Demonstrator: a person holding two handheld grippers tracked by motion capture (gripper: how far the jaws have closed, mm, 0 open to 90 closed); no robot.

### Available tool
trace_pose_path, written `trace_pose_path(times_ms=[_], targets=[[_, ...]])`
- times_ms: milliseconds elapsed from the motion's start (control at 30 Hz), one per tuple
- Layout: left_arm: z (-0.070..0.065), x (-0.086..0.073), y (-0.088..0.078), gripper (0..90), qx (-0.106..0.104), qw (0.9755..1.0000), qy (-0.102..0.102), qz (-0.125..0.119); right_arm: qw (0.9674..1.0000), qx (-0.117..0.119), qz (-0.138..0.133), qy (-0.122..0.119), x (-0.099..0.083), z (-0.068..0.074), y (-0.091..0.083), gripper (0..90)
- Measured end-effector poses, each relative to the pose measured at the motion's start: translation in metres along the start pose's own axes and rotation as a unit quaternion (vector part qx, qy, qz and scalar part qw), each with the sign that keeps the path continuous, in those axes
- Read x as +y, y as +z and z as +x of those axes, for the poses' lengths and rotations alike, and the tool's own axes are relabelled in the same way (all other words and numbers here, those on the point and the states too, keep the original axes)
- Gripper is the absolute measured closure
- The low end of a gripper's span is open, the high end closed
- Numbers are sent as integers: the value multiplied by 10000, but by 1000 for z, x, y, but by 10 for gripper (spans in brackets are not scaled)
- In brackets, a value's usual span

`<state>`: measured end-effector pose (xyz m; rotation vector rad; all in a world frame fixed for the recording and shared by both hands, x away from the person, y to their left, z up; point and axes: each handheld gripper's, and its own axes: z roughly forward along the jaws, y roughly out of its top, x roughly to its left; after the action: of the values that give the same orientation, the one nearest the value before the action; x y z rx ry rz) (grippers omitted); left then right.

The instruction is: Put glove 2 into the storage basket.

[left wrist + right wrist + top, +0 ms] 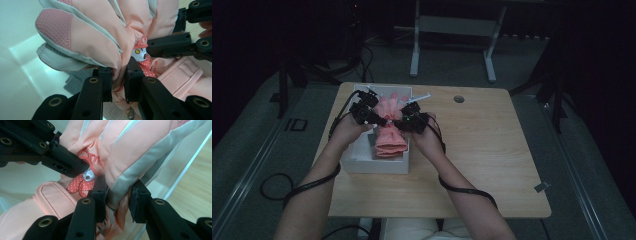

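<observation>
Holding: both grippers clamp one pink padded glove over a white box; details below, biggest thing first.
Worktop (482, 150): light wood, mostly bare; small round grommet (459, 99) well apart from the work.
Box (377, 165): white, open-topped, on worktop's left half; inner walls look smooth & glossy in the left gripper view.
Glove (389, 135): pink ski-type, fingers pointing away from the person, cuff end toward them; sits over/partly in the box, can't tell if it rests on the bottom. Something grey lies under it in the box, too hidden to ID.
Handling (judgement): light, soft, puffy; shell fabric prob. slick, so a pinch could slide off a fat fold. Not fragile. Floppy, so it'll sag between two holds.
Where to grip (judgement): side seams near palm/wrist, where grey trim gives a firmer edge; avoid fingertips w/ textured pads (53, 27).
Cartoon patch (143, 58): red-dotted figure on back of glove, between the two holds.
Left gripper (118, 83): jaws closed tight on a fold at glove's edge.
Right gripper (119, 202): jaws pinching the grey-trimmed side seam, fabric bunched between the pads.
Pose: forearms come in from below, converge in a V; hands low over the box, grippers angled inward & down, tips close to each other across the glove.
</observation>
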<state>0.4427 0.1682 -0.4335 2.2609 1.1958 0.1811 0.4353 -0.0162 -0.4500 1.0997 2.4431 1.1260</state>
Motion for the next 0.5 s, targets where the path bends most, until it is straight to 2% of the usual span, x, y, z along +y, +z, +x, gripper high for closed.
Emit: trace_pose_path(times_ms=[100,267,400,500], targets=[[1,-3,6,786,-31,10000,-88,22,9999,-15,117,-3,-3,-1,5,698],[1,-4,9,787,-27,9998,-107,184,9992,-150,323,-182,0,4,6,696],[1,-4,18,788,-2,9993,-184,316,9976,-251,593,-271,5,6,8,677],[0,-3,23,787,32,9990,-219,384,9953,-410,764,-423,8,10,10,664]])
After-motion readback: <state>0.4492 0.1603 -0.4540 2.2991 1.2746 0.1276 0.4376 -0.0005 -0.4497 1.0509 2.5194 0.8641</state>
